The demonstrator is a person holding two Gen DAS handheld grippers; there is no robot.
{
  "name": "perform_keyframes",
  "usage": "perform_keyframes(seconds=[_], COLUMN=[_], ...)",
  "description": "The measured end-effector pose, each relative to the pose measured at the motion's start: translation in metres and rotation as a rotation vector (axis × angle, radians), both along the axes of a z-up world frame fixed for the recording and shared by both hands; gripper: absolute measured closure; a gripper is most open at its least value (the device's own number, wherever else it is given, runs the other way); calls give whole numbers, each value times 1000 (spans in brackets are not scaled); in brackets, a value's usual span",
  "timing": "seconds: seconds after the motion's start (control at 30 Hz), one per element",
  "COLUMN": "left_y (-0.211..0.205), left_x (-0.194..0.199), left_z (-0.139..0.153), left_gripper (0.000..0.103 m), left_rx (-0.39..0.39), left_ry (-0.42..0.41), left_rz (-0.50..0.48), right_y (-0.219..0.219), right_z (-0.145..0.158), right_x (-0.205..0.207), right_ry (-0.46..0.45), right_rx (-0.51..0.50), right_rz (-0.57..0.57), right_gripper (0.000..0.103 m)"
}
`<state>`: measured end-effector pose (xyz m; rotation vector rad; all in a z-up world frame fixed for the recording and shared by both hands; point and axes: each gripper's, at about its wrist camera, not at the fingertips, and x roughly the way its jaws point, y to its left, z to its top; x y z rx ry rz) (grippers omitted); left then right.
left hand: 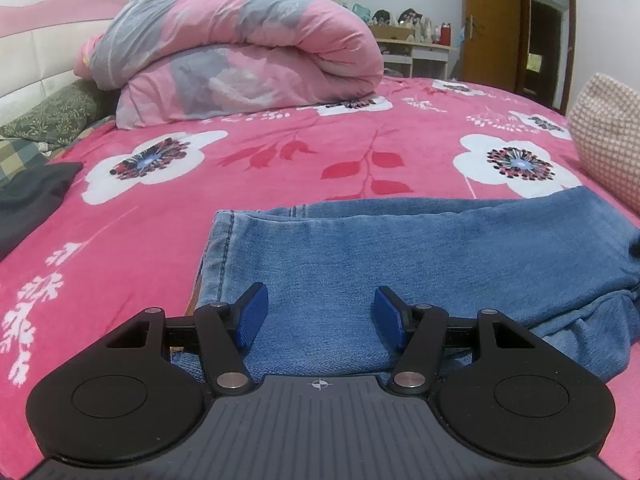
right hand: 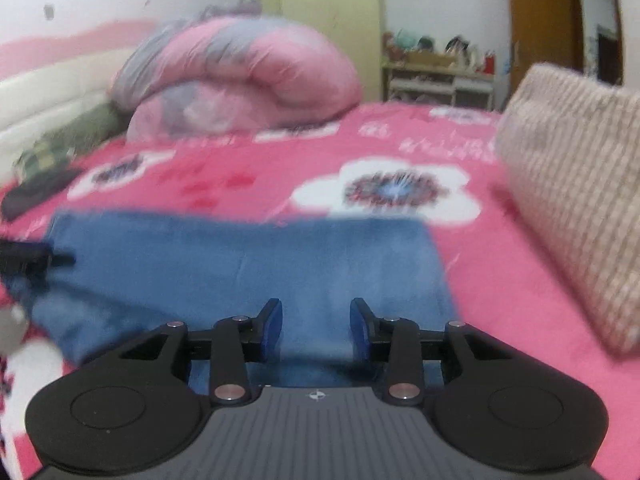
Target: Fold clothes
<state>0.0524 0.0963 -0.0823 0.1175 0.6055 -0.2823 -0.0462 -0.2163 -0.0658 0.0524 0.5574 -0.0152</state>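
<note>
The jeans lay folded over on the pink bed. They looked partly done, maybe needing one more fold. The left hand-held gripper and right hand-held gripper hung over them, jaws apart, holding nothing.

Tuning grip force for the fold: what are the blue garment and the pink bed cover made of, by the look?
Blue garment: denim, faded matte wash; diagonal twill weave and a stitched hem show at its left edge. Pink bed cover: looks like printed plush or fleece, soft matte surface with slightly fuzzy flower edges; the exact fibre cannot be told.
</note>
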Motion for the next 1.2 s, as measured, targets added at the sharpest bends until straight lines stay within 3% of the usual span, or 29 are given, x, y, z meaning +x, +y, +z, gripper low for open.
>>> perform_keyframes(seconds=[0.13,0.2,0.3,0.43,0.63,0.73,0.9,1.2], left_y=[-1,-1,-2,-6,-21,-38,-53,-47], left_x=[1,1,-2,-13,-18,-10,5,2], left_z=[0,1,8,21,39,34,7,1], left_gripper=[44,43,39,38,31,29,24,21], left_rx=[3,6,34,77,19,54,133,110], left_ry=[2,5,1,-47,-81,-62,57,46], left_rz=[1,-1,-2,-7,-62,-76,-47,-36], right_y=[-9,-16,-32,-33,-30,-29,-29,-30], right_z=[6,-13,-36,-36,-37,-36,-37,-37], right_x=[22,40,45,44,40,40,41,40], right_ry=[-45,5,22,22,17,15,13,10], right_rx=[-18,-24,52,60,43,40,42,46], right_rz=[-25,-38,-33,-38,-41,-41,-41,-41], right_gripper=[64,64,63,63,63,63,63,63])
